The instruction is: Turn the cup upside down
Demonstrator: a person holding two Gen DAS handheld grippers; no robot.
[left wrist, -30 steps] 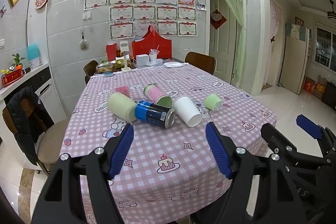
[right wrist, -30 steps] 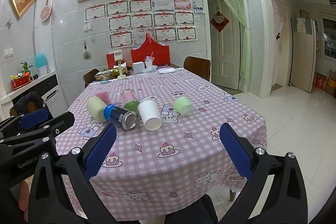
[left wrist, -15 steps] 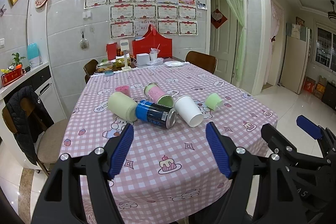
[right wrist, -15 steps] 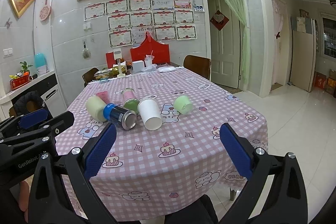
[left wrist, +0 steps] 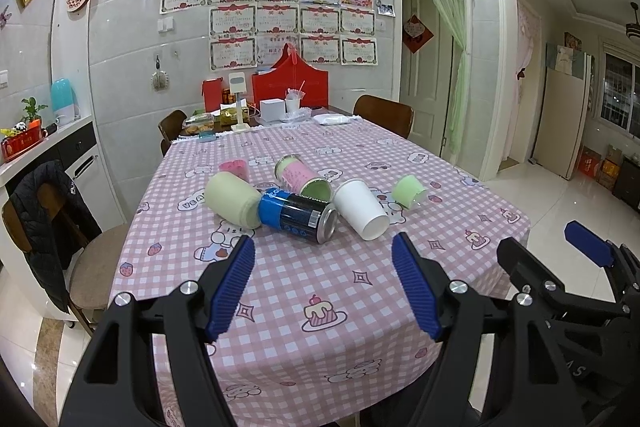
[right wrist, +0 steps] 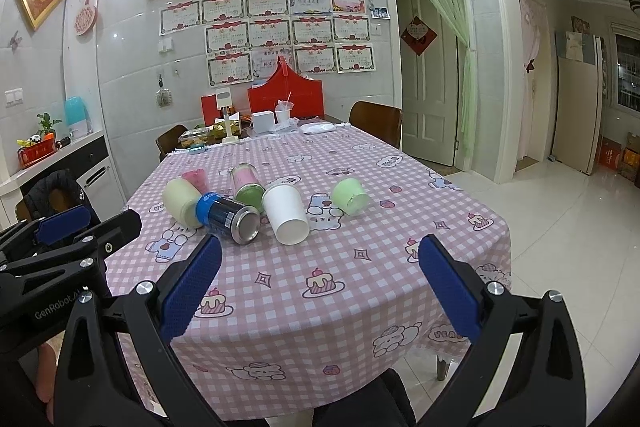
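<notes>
Lying on its side at the centre of both frames, the white paper cup (left wrist: 361, 209) (right wrist: 286, 213) rests on the pink checked cloth of the bench (left wrist: 344, 311) (right wrist: 360, 291), its open mouth turned toward me. Touching it on its left I see a blue and black drinks can (left wrist: 298, 215) (right wrist: 228, 218), also on its side, then a pale cream cup (left wrist: 233, 200) (right wrist: 182, 202). A small light green cup (left wrist: 409, 190) (right wrist: 349, 196) lies just right of the white one. My left gripper (left wrist: 323, 285) hovers low in its frame with jaws wide apart, holding nothing. My right gripper (right wrist: 320, 285) hangs likewise, jaws spread wide and empty.
</notes>
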